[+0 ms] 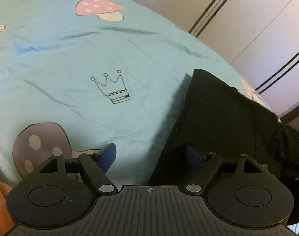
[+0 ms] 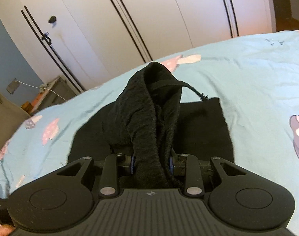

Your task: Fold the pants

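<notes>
Black pants [image 1: 224, 122] lie on a light blue bedsheet [image 1: 71, 59] printed with mushrooms and a crown. In the left wrist view the pants stretch from lower middle to the right edge. My left gripper [image 1: 152, 157] is open above the pants' left edge, blue pads apart, nothing between them. In the right wrist view my right gripper [image 2: 151, 164] is shut on a bunched, thick fold of the pants [image 2: 149, 118], lifted off the bed. A drawstring [image 2: 198, 93] sticks out to the right. The rest of the pants [image 2: 204, 129] lies flat beneath.
White wardrobe doors [image 2: 149, 19] with dark trim stand behind the bed. A grey bedside unit [image 2: 57, 90] with a cable is at the left in the right wrist view. The sheet [image 2: 257, 78] spreads wide to the right. A hand [image 1: 0, 202] shows at the lower left corner.
</notes>
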Action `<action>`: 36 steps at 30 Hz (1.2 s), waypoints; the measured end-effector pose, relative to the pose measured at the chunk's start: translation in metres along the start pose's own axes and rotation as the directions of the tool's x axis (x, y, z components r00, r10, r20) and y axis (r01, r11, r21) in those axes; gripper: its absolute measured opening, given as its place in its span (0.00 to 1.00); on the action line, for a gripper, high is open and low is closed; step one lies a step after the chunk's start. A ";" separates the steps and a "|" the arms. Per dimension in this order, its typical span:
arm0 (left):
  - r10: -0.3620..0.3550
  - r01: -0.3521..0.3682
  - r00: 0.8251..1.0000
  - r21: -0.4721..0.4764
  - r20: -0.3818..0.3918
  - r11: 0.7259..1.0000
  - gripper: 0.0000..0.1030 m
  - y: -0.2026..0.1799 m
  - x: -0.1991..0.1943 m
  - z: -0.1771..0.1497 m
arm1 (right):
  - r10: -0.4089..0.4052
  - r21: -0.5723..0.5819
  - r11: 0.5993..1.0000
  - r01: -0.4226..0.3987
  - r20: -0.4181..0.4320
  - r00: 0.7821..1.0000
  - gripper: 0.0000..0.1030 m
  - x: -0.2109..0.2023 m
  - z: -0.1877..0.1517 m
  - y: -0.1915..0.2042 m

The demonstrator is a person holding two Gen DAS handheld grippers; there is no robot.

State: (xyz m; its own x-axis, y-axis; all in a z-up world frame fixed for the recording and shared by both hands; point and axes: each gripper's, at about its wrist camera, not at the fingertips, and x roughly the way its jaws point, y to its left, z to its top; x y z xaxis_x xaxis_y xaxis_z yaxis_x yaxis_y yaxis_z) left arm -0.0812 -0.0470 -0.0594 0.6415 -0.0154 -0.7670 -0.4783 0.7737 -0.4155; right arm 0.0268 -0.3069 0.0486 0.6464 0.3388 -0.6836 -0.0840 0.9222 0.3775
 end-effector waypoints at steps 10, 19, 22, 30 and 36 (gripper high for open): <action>0.000 0.000 1.000 0.001 -0.003 1.000 0.79 -0.002 0.001 0.000 | -0.111 0.092 0.990 0.107 0.034 0.993 0.63 -0.016 0.005 -0.035; -0.010 0.010 1.000 -0.005 -0.006 1.000 0.79 -0.003 0.002 0.000 | 0.115 0.329 0.937 -0.113 0.015 0.993 0.60 0.016 0.017 -0.049; -0.016 0.016 1.000 -0.018 -0.009 1.000 0.79 0.000 0.003 0.001 | 0.179 0.396 0.907 -0.144 -0.051 0.983 0.54 0.027 0.004 -0.057; -0.039 0.039 0.999 0.025 -0.014 0.999 0.79 -0.010 0.007 -0.002 | 0.175 0.452 0.871 -0.193 0.083 0.981 0.79 0.003 0.022 -0.094; -0.039 0.040 0.998 0.035 -0.041 0.999 0.80 -0.012 0.011 -0.002 | 0.300 0.492 0.843 -0.219 -0.092 0.949 0.82 0.056 0.018 -0.088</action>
State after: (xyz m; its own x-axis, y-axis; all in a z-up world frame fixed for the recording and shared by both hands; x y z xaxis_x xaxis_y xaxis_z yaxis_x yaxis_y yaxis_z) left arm -0.0695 -0.0574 -0.0636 0.6345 -0.0714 -0.7696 -0.4309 0.7940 -0.4289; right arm 0.0843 -0.3730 -0.0114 0.5186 0.6158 -0.5932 0.1609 0.6110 0.7751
